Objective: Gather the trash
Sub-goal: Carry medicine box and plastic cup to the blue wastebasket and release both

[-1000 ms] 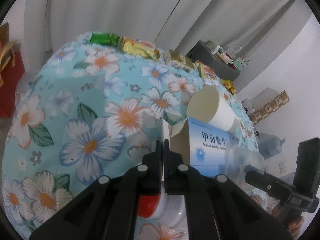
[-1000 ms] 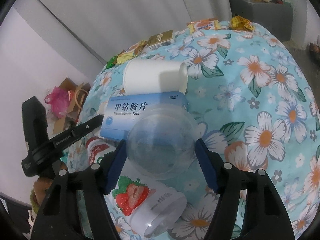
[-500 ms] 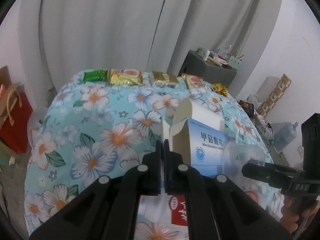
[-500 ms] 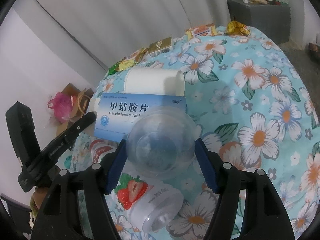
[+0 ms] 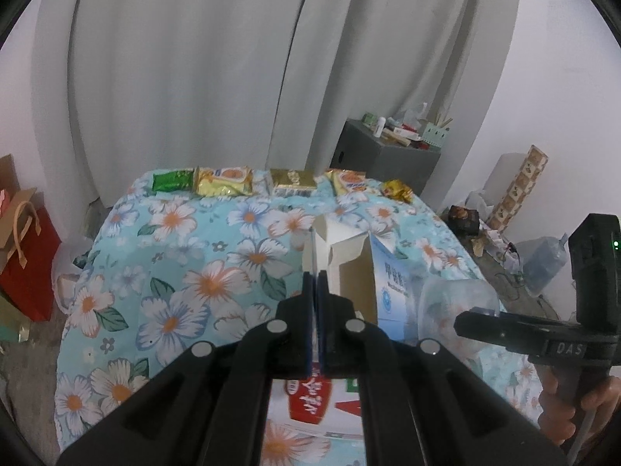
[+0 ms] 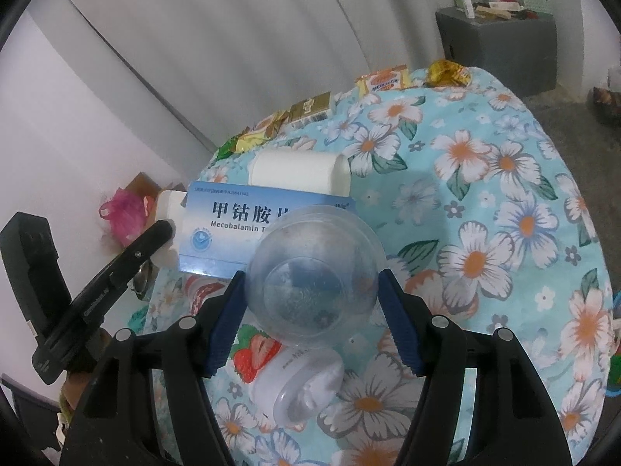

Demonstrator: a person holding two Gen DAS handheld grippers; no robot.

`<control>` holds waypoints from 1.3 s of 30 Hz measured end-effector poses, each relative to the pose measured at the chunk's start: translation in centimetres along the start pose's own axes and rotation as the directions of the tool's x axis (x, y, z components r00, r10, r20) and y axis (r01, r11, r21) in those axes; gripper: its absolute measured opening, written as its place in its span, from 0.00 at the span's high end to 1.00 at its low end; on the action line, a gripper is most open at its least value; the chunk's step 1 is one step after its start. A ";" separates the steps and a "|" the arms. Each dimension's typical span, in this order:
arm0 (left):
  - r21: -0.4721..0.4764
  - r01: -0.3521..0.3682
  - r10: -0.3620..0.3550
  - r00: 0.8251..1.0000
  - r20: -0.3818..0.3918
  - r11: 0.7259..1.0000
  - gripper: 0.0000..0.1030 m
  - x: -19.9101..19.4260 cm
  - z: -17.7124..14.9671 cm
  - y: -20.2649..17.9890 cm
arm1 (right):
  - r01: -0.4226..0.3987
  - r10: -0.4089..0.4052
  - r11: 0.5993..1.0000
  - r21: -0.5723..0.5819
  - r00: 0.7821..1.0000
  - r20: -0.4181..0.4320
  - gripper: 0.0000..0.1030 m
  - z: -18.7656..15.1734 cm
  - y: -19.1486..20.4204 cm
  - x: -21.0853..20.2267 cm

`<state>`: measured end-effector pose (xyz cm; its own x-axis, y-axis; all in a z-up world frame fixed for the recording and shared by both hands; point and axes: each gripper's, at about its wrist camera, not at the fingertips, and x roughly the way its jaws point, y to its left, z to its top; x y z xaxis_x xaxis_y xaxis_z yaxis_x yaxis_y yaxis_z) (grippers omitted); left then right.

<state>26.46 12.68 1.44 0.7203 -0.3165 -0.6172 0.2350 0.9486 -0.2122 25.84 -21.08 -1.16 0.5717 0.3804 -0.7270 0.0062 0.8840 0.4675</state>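
Left hand-held gripper (image 5: pixel 315 283): pressed together on the thin end flap of the medicine box (image 5: pixel 351 272), which hangs lifted above the flowery counter (image 5: pixel 174 272).
Right hand-held gripper (image 6: pixel 312 291): spread wide around a clear plastic cup (image 6: pixel 314 272); its blue pads (image 6: pixel 227 326) touch the cup's two sides, so it is pinching the cup.
Medicine box feel: light, thin cardboard, open at one end. The flap may bend or tear, so a hold across the flat body looks safer.
Clear plastic cup feel: very light, thin and slippery. It will dent if squeezed hard. The best hold is on two opposite sides near the rim, with a soft squeeze.
Other trash: a white paper cup (image 6: pixel 299 173) lies on its side behind the box. A strawberry yogurt bottle (image 6: pixel 295 380) lies on its side under the clear cup.
Far edge: snack packets (image 5: pixel 223 180) sit in a row.
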 end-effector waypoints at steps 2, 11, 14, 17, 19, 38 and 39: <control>0.007 0.005 -0.005 1.000 0.011 1.000 0.99 -0.4 0.1 -0.4 | 0.002 -0.002 1.000 0.003 1.000 0.010 0.38 0.0 0.0 -0.5; 0.044 0.026 -0.029 0.998 0.061 0.999 0.99 -2.2 0.4 -2.4 | -0.006 0.005 1.000 0.015 0.999 0.040 0.38 -0.1 -0.3 -2.4; 0.058 0.018 -0.023 0.996 0.083 0.998 0.99 -2.8 0.4 -2.9 | -0.008 0.007 1.000 0.022 0.999 0.053 0.38 -0.1 -0.5 -2.8; 0.051 0.033 -0.038 0.994 0.101 0.998 0.99 -3.3 0.4 -3.2 | -0.015 0.013 0.999 0.036 0.998 0.066 0.38 -0.2 -0.7 -3.3; 0.048 0.042 -0.047 0.992 0.114 0.998 0.99 -3.8 0.4 -3.4 | -0.017 0.014 0.999 0.043 0.997 0.073 0.38 -0.3 -0.8 -3.6; -0.043 0.120 -0.111 0.978 0.175 0.992 0.99 -7.4 1.0 -3.1 | -0.035 0.016 0.993 0.110 0.985 0.170 0.38 -1.2 -3.1 -8.7; -0.042 0.120 -0.111 0.978 0.176 0.992 0.99 -7.6 1.1 -3.2 | -0.035 0.015 0.993 0.113 0.984 0.176 0.38 -1.3 -3.3 -9.0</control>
<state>20.91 12.04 7.62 0.7934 -0.4136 -0.4465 0.2921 0.9024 -0.3168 19.57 -27.05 3.23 0.7070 0.3396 -0.6203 0.0789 0.8338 0.5464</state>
